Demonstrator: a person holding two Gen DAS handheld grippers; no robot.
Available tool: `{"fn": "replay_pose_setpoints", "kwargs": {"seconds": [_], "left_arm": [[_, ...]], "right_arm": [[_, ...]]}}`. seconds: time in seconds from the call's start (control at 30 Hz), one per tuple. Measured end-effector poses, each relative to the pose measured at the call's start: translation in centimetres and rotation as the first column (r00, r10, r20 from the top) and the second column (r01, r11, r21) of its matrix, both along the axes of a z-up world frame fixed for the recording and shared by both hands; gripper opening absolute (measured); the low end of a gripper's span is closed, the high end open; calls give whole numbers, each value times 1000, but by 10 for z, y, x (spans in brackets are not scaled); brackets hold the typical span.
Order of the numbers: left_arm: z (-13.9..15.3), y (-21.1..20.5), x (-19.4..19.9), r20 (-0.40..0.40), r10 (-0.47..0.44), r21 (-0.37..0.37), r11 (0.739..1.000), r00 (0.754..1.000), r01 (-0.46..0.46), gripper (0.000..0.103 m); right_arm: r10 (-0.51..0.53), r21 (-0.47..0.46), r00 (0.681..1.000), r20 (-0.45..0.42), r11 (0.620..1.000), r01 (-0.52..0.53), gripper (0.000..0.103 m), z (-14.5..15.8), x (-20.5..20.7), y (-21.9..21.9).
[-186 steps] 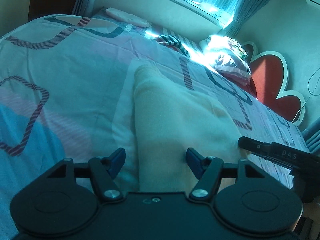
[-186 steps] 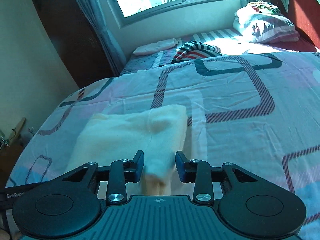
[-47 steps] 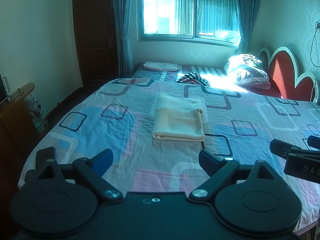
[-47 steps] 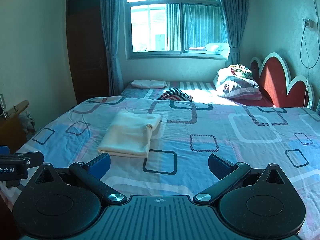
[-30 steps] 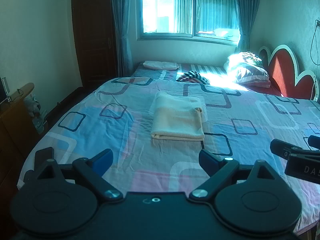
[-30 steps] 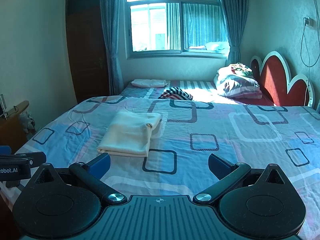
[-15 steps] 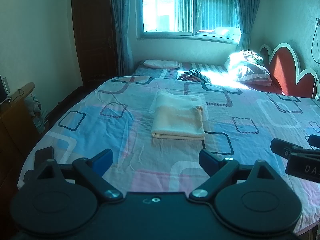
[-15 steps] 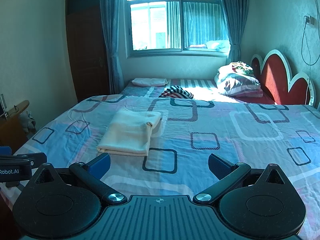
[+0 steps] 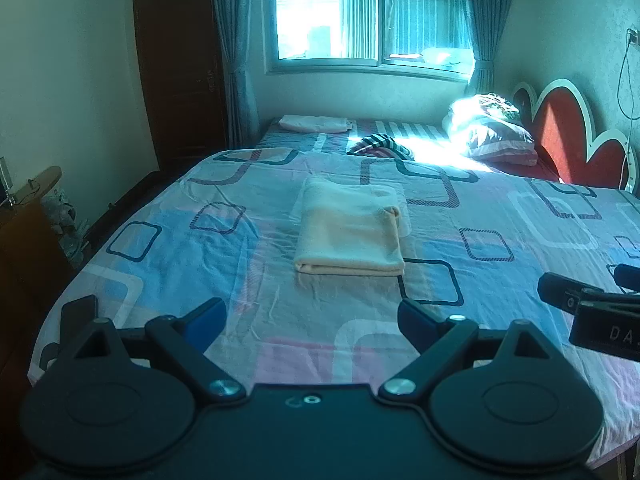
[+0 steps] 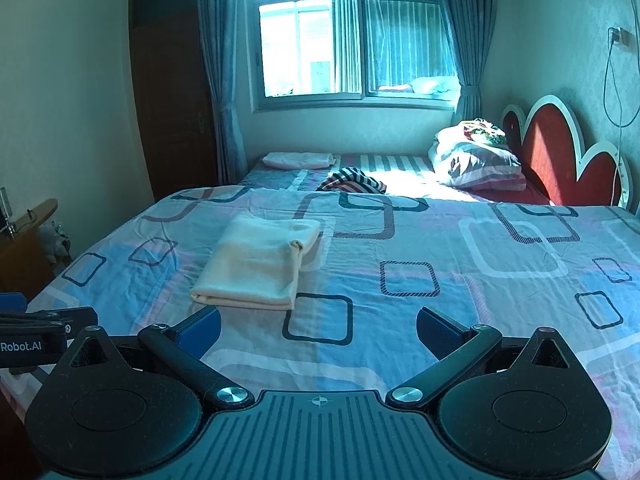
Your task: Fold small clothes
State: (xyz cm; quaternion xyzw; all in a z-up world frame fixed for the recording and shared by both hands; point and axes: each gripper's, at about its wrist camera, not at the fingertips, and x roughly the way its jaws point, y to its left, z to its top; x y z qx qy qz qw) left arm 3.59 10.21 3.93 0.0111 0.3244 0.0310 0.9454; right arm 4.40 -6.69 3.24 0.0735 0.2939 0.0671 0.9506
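Ahead of both gaping, empty hand-held grippers, left (image 9: 311,318) and right (image 10: 318,326), folded cream garment (image 9: 350,230) lies flat on bed (image 9: 520,216).

Patterned bedspread (image 9: 200,248), red scalloped headboard (image 10: 560,168), striped pillow (image 10: 480,168), curtained window (image 10: 352,44), perhaps a wooden door (image 10: 172,112)

Free room and obstacles around the folded cloth (image 9: 350,232).

Bare bedspread (image 9: 168,264) lies open on every side of the cloth. Beyond it, a striped garment (image 9: 380,148) and pillows (image 9: 492,136) occupy the far end; the headboard (image 9: 560,148) closes the far right.
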Motion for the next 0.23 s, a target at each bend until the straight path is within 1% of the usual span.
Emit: {"fn": "replay_pose_setpoints", "kwargs": {"seconds": [0.1,0.17,0.23], "left_arm": [[-5,0,4,15,-25,-1,1000,1000,25,90],[-12,0,13,4,-18,7,1000,1000,18,92],[-19,1,26,-24,-13,1,1000,1000,13,92]], "right_arm": [[0,-3,1000,-9,1000,0,103,-4,4,0],[-4,-6,1000,-21,1000,4,103,-9,8,0],[-13,-11,999,-43,1000,13,103,-16,13,-2]]}}
